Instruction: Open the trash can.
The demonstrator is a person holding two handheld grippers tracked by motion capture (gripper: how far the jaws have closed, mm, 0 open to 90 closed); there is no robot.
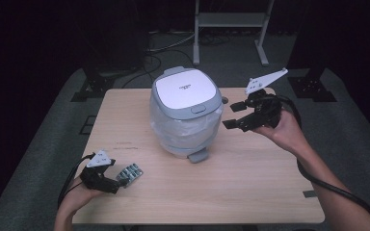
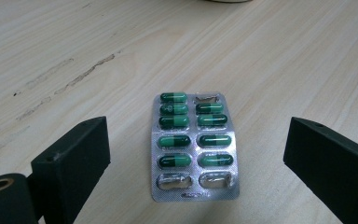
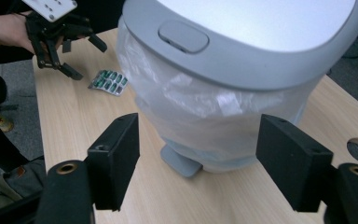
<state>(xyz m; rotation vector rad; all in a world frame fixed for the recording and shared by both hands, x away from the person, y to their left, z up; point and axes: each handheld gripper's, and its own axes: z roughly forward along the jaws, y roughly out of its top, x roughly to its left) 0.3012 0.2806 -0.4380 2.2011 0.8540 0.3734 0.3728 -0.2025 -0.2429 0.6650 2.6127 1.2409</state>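
Left gripper (image 1: pixel 118 183) jaws wide, low over the wooden table (image 1: pixel 250 183), nothing gripped. Blister pack of green capsules (image 2: pixel 194 144) lies flat just ahead of it, between the jaw lines, untouched; several pockets are empty. Right gripper (image 1: pixel 235 116) jaws wide, empty, held above the table just right of a grey-lidded pedal bin (image 1: pixel 186 110) with a plastic liner, apart from it.

Wooden table (image 1: pixel 250 183) on grey carpet. Pedal bin (image 1: pixel 186 113), white lid closed in a grey rim, clear liner bulging over the body, pedal facing the near edge; stands at centre. Blister pack (image 1: pixel 130 174) flat near the front left corner. Left gripper (image 1: pixel 112 183) low, just beside the pack, jaws apart. Right gripper (image 1: pixel 233 117) raised right of the bin, jaws spread, empty.
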